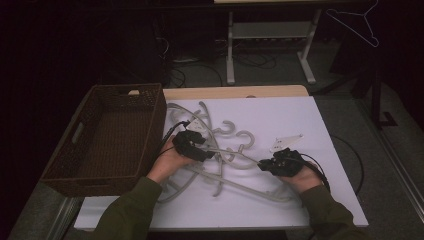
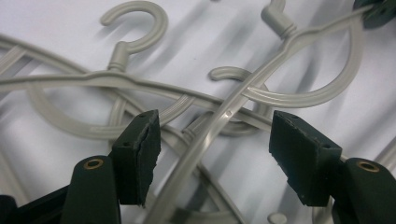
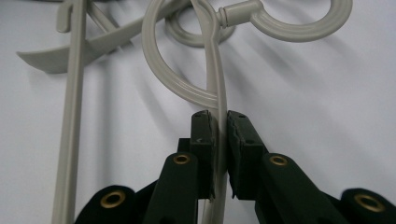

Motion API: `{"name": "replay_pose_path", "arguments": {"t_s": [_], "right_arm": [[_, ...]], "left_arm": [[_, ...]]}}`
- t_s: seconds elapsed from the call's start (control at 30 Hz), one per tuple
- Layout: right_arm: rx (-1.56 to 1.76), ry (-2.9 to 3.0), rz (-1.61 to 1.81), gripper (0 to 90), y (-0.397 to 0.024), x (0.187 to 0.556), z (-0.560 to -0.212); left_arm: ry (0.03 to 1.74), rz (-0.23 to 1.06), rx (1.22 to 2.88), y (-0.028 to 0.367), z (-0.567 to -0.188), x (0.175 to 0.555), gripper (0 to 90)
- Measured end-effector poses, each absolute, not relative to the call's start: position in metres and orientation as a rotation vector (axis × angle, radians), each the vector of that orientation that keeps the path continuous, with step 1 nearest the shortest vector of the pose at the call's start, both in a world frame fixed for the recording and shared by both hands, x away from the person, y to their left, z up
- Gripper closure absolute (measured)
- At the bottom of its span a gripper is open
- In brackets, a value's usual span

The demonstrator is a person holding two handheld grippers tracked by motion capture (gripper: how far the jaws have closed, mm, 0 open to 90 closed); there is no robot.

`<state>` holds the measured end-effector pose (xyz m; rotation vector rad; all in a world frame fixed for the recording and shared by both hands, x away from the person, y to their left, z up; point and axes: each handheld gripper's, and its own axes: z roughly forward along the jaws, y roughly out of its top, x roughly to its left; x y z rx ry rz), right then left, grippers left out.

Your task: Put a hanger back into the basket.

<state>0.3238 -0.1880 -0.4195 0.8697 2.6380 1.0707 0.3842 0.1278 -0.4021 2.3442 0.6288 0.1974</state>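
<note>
Nearest the person, the right tongs (image 3: pixel 218 122) are clamped on the thin arm of a grey plastic hanger (image 3: pixel 215 74), held low over the white surface (image 1: pixel 280 112). The left tongs (image 2: pixel 215 140) stand wide apart, with another part of that hanger's arm running between the jaws, untouched. Beyond lies a tangled pile of grey hangers (image 1: pixel 220 135) in the middle of the surface. A dark wicker basket (image 1: pixel 150 125) sits at the left edge.
</note>
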Motion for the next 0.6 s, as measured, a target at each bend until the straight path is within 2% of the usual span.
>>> {"name": "replay_pose_path", "arguments": {"t_s": [0.13, 0.23, 0.4, 0.47, 0.6], "right_arm": [[0.856, 2.627, 1.104, 81.5, -0.188, 0.321, -0.415], [0.829, 2.620, 1.125, 81.5, -0.189, 0.321, -0.413], [0.815, 2.615, 1.149, 81.5, -0.188, 0.321, -0.410], [0.804, 2.620, 1.145, 81.5, -0.188, 0.321, -0.410], [0.784, 2.622, 1.143, 81.3, -0.189, 0.321, -0.408]], "left_arm": [[0.565, 0.212, 2.416, 0.121, -0.406, 0.387, 37.7], [0.525, 0.240, 2.438, 0.117, -0.408, 0.388, 44.6], [0.467, 0.211, 2.456, 0.114, -0.411, 0.388, 56.6], [0.451, 0.219, 2.453, 0.114, -0.410, 0.388, 65.6], [0.407, 0.221, 2.460, 0.115, -0.407, 0.384, 69.8]]}}
